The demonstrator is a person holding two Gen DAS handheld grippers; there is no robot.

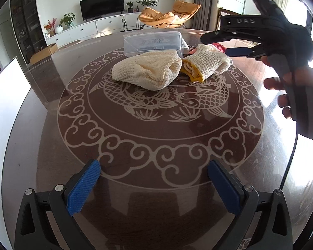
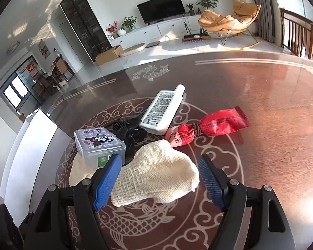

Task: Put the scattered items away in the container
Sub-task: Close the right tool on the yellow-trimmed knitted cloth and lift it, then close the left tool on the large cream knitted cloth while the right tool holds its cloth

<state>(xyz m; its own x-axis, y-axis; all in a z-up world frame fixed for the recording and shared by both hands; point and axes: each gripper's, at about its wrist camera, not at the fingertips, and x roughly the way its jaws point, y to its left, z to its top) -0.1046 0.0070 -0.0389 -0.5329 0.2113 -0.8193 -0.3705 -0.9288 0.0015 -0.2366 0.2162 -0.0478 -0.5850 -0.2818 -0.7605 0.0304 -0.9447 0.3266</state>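
Left wrist view: a cream knitted cloth bundle [image 1: 148, 70] and a rolled cream-and-yellow cloth [image 1: 206, 64] lie side by side mid-counter [image 1: 135, 204], before a clear plastic box [image 1: 152, 44]. The left tool [image 1: 154, 187] gapes wide, empty, over bare surface.

Right wrist view: the right tool [image 2: 160, 179] stands wide above the cream cloth, apparently not touching. A white flat bottle [image 2: 162, 110] points away; a red tied packet [image 2: 208, 127] lies crosswise.
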